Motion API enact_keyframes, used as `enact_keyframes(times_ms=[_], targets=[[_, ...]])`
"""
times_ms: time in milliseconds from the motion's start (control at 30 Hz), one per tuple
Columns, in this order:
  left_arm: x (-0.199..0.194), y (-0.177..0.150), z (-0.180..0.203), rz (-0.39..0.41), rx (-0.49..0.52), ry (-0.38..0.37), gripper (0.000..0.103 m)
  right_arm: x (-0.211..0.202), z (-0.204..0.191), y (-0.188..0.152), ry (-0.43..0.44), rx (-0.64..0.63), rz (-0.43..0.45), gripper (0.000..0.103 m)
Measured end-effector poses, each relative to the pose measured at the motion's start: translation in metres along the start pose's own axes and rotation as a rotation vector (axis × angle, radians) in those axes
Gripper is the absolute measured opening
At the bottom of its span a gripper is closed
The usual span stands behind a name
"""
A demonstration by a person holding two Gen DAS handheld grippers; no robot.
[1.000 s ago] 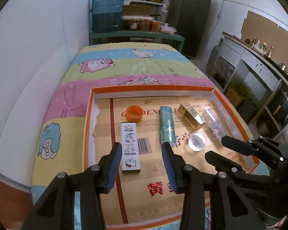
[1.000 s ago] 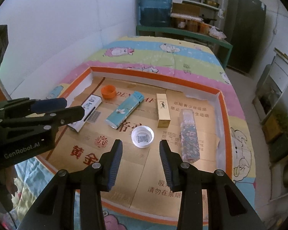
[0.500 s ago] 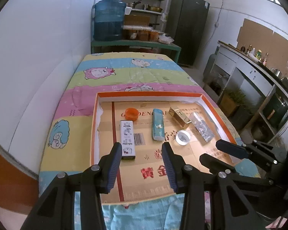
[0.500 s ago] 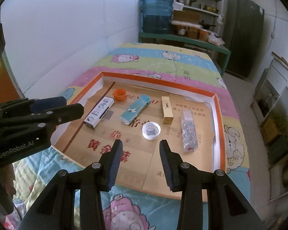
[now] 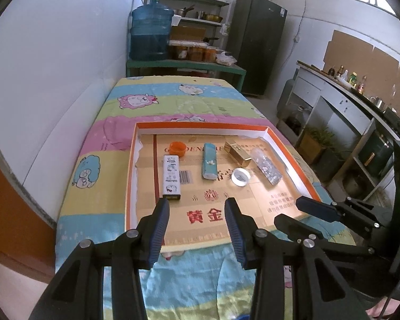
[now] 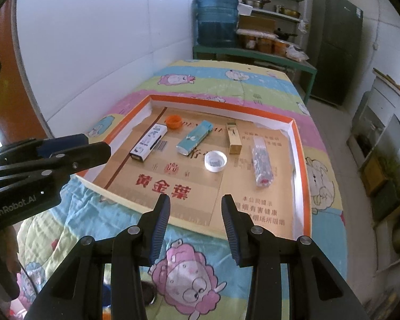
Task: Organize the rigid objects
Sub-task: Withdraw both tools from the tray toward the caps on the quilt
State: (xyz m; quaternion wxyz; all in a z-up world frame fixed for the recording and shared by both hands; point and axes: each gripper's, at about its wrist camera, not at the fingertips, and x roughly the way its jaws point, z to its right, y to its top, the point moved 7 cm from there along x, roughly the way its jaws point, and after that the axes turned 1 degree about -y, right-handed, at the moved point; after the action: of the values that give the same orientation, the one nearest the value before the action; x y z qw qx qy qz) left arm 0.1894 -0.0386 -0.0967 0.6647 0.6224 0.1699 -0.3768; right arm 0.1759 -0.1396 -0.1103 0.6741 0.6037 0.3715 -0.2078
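Covering the table [image 5: 173,101], a cartoon-print cloth [image 6: 256,85].

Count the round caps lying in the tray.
2. An orange cap sits near the tray's far left corner beside the white box; a white cap lies mid-tray, in front of the gold box. None appears hidden.

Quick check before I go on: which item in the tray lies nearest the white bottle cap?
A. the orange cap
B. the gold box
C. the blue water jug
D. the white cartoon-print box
B. In the right wrist view the gold box ends just beyond the white bottle cap, while the orange cap and the white cartoon-print box lie further off across the tray.
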Motion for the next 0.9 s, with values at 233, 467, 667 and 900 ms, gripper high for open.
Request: enact_keyframes(times_ms=[233,467,667,900], targets=[[-0.016,-0.016,0.003,0.011,-0.009,-0.016,0.043,-0.018,-0.008,-0.012,0.000,-0.006,0.016,0.041],[-0.029,-0.034,0.006,0.016,-0.021,-0.038,0.043,-0.031,-0.016,-0.031,0.013,0.009,0.014,0.041],[-0.041,-0.051,0.011,0.029,-0.030,-0.065,0.043,-0.038,-0.020,-0.048,0.023,0.027,0.000,0.041],[-0.050,-0.071,0.007,0.024,-0.049,-0.069,0.043,-0.048,-0.024,-0.069,0.011,0.029,-0.008,0.041]])
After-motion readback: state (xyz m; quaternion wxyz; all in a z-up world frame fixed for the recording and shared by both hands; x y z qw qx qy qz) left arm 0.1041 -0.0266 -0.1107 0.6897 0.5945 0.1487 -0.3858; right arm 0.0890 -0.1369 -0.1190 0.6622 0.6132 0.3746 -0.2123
